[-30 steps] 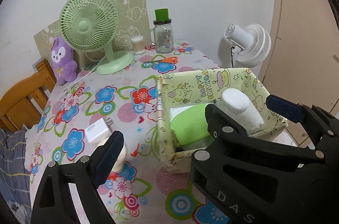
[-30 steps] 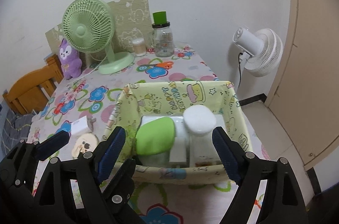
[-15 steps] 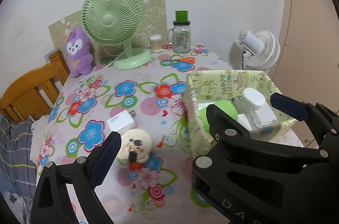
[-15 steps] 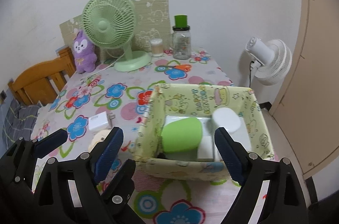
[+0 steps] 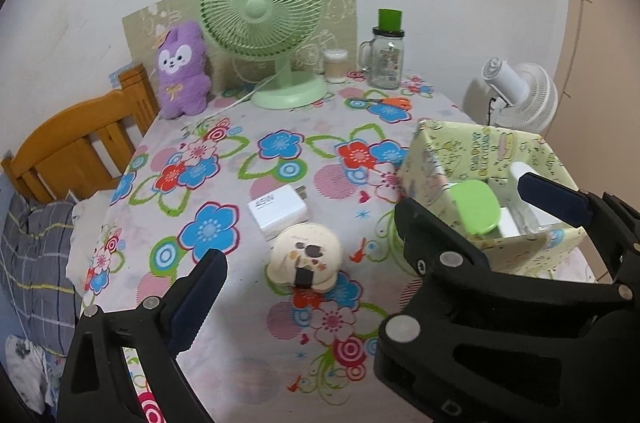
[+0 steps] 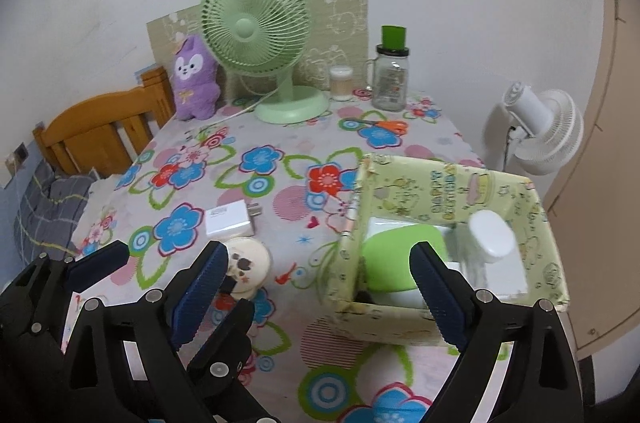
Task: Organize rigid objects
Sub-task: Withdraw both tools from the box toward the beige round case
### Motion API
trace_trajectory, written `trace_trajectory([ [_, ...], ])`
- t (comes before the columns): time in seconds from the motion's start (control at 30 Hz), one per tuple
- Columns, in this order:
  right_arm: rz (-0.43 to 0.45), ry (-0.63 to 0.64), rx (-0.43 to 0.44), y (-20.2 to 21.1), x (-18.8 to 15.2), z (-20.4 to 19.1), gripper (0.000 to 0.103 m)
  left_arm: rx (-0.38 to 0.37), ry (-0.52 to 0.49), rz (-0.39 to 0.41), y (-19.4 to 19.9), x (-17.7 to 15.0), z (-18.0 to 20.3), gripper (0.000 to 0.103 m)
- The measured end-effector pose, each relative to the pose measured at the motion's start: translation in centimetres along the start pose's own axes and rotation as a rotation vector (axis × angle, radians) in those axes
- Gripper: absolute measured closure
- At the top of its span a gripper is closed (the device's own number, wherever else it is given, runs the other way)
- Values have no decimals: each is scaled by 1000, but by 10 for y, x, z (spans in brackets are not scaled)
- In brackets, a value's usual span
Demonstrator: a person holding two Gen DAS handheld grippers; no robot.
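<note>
A yellow patterned box stands on the floral table at the right. It holds a green-lidded container and a white capped bottle. On the cloth to its left lie a white charger plug and a round cream compact. My left gripper is open and empty, above the compact. My right gripper is open and empty, near the box's left front corner.
At the back stand a green desk fan, a purple plush, a small jar and a glass mug jar with green lid. A white fan is beyond the right edge. A wooden bed frame is left.
Both grippers have pulled back and shifted left, away from the box. The charger and compact now sit near the centre of the left view. Both grippers stay open and empty.
</note>
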State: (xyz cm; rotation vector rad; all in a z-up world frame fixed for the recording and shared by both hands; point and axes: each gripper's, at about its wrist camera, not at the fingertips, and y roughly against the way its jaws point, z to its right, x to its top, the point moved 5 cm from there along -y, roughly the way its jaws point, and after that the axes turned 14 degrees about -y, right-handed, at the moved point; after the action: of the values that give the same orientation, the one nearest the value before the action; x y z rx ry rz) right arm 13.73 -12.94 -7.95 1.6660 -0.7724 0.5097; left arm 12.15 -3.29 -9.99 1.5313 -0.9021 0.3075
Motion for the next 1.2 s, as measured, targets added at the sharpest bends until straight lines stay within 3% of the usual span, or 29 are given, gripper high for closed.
trace_trajectory([
  [0.43,-28,63,38,-25,-5,-32,9,29,44,-42,-16,-14,-31,4],
  [0.73,-79,93,135,-49,-3,-46,12,42,68,-80,-36,-20,-42,4],
  [1.2,-148,159,105,-93,-2,-44,12,27,83,-128,-71,-23,-39,4],
])
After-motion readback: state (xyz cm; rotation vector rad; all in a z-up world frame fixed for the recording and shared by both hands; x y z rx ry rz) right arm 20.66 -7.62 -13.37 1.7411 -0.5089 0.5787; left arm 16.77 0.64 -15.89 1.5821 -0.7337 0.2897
